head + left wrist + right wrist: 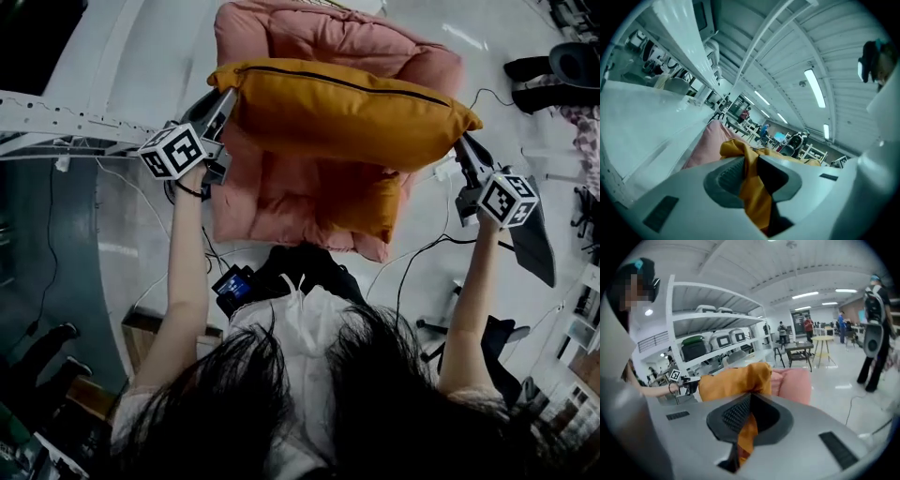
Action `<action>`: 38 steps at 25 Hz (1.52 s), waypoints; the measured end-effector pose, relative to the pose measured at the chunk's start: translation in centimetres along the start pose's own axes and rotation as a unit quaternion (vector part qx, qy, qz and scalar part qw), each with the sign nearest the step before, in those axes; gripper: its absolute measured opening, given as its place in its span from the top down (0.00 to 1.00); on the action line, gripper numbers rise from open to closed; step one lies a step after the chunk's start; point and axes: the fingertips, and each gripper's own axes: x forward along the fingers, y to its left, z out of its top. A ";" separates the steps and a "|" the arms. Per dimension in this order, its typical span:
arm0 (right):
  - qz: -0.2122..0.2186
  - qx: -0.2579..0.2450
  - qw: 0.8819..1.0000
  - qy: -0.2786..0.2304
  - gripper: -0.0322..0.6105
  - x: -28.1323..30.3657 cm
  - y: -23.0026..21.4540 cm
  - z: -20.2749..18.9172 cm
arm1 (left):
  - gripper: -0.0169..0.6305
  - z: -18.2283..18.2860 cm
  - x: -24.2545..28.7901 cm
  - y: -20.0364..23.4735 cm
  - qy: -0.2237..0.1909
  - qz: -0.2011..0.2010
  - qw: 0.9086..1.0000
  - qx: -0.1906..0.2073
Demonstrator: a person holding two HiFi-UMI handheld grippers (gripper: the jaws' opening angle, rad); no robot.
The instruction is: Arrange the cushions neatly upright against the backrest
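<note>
Two grippers carry one load. The left gripper [223,99] is clamped on one end corner of the orange cushion [347,112], and the right gripper [463,150] on the opposite corner. Its long axis runs from gripper to gripper, so neither is nearer. Beyond it lies the pink padded seat [319,37].

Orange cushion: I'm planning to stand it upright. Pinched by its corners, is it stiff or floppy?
Likely soft-skinned: the orange cushion bunches in the left gripper and right gripper. Probably plump and light: it spans between them with little sag.
</note>
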 end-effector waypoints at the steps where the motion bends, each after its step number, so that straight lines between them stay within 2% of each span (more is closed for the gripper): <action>1: 0.000 0.040 0.999 -0.004 0.91 0.2 -1.2 -1.3 | 0.82 -0.3 0.7 -0.2 0.010 0.003 1.000 0.008; 3: 0.010 0.125 0.992 -0.027 0.91 1.0 -3.1 -2.7 | 0.82 -0.6 2.3 -0.2 0.020 0.010 1.000 0.016; 5: 0.006 0.162 0.986 -0.041 0.91 2.4 -4.5 -3.0 | 0.82 -0.4 4.0 0.4 0.026 0.027 0.999 0.024; 7: -0.012 0.123 0.992 -0.018 0.91 4.6 -5.1 -2.8 | 0.82 -0.3 5.6 1.6 0.048 0.064 0.995 0.060; 10: -0.044 0.047 0.997 0.043 0.91 8.3 -5.9 -3.1 | 0.82 -1.1 7.5 4.4 0.105 0.129 0.978 0.129; 12: -0.064 0.018 0.994 0.083 0.91 10.7 -6.7 -3.8 | 0.82 -1.8 8.4 6.1 0.122 0.148 0.974 0.118; 15: -0.098 -0.021 0.984 0.148 0.91 13.7 -8.5 -5.5 | 0.82 -1.9 9.8 7.0 0.118 0.144 0.978 0.091; 18: -0.122 -0.048 0.972 0.195 0.91 15.9 -10.3 -6.8 | 0.82 -2.1 11.6 7.6 0.134 0.153 0.973 0.113; 21: -0.139 -0.063 0.960 0.235 0.91 17.6 -11.6 -7.8 | 0.82 -2.5 13.1 8.4 0.146 0.159 0.970 0.115; 25: -0.148 -0.099 0.944 0.277 0.91 19.5 -12.2 -8.5 | 0.82 -3.1 14.8 9.5 0.140 0.150 0.974 0.100; 27: -0.153 -0.097 0.941 0.287 0.91 20.3 -12.5 -9.1 | 0.81 -3.3 15.4 9.9 0.128 0.149 0.976 0.091; 29: -0.158 -0.092 0.941 0.283 0.91 20.9 -12.9 -9.3 | 0.81 -3.4 15.7 10.2 0.116 0.152 0.978 0.088; 32: -0.157 -0.083 0.949 0.259 0.91 20.9 -12.9 -8.9 | 0.81 -2.9 15.5 9.9 0.090 0.145 0.983 0.072; 35: -0.140 -0.054 0.962 0.227 0.91 19.9 -13.0 -8.6 | 0.78 -2.2 14.3 9.3 0.063 0.125 0.990 0.037; 38: -0.130 -0.017 0.975 0.182 0.91 19.0 -12.7 -7.9 | 0.74 -1.5 12.9 9.0 0.047 0.114 0.992 -0.004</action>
